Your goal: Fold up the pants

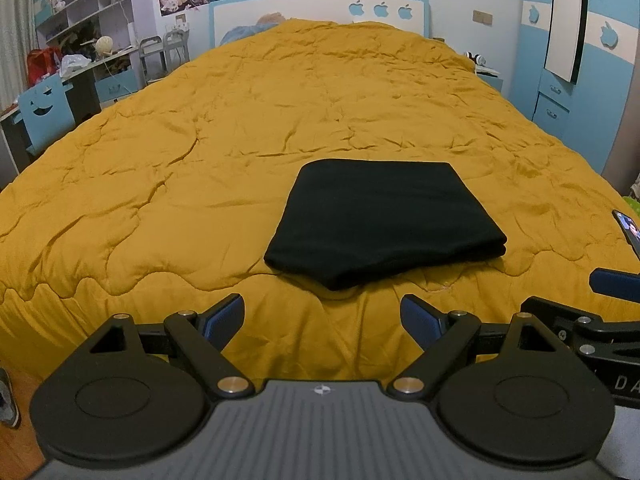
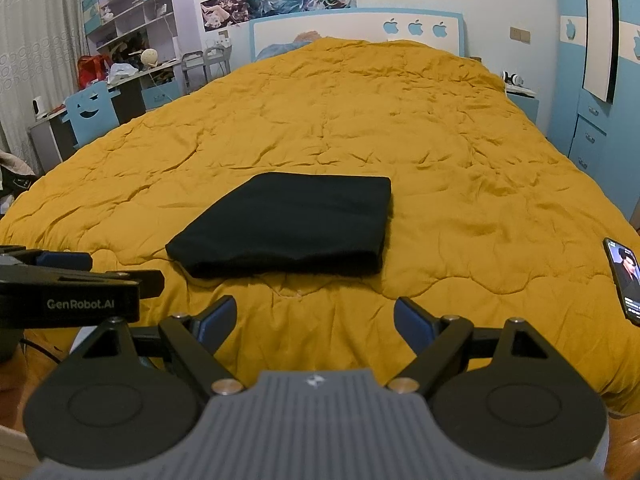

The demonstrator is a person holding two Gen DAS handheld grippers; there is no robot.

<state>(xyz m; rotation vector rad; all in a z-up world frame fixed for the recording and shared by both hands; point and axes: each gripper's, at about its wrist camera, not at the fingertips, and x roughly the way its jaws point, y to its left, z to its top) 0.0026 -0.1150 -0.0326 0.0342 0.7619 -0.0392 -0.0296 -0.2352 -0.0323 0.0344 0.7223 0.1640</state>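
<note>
One folded pair of black pants (image 1: 382, 220) lies on one bed under one mustard-yellow quilt (image 1: 240, 152). One phone (image 2: 626, 280) rests on the quilt. Two grippers show: the left gripper (image 1: 322, 316) and the right gripper (image 2: 314, 316), each with two blue-padded fingers. Three apple cut-outs (image 1: 381, 9) mark the one headboard. One blue smiling-face chair (image 1: 42, 114) stands beside the bed.
</note>
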